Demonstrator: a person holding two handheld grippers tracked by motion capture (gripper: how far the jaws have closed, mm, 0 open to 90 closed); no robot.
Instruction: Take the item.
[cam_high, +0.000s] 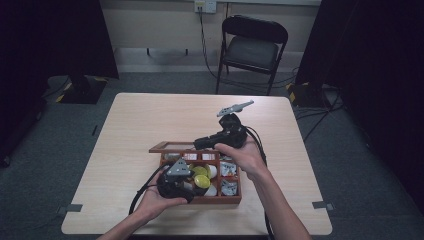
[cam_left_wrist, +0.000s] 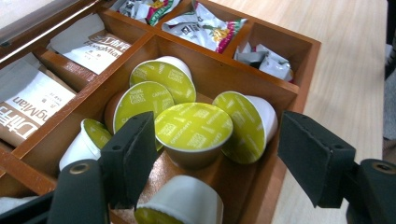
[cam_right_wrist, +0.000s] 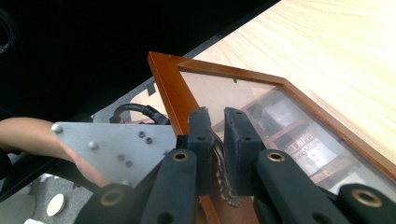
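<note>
Capsules (cam_left_wrist: 193, 128) are lying in the box (cam_high: 239, 192) on the worktop (cam_high: 150, 120), sachets (cam_left_wrist: 205, 25) sitting in compartments behind.

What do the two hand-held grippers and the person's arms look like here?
Both are black pistol-shaped tools. The left hand-held gripper and the right hand-held gripper each carry a grey three-cornered plate on top and trail a black cable. Their jaws are black bars with flat matte pads and brass-coloured pivot rivets. The forearms are bare, with no sleeves, gloves or markings to be seen.
</note>
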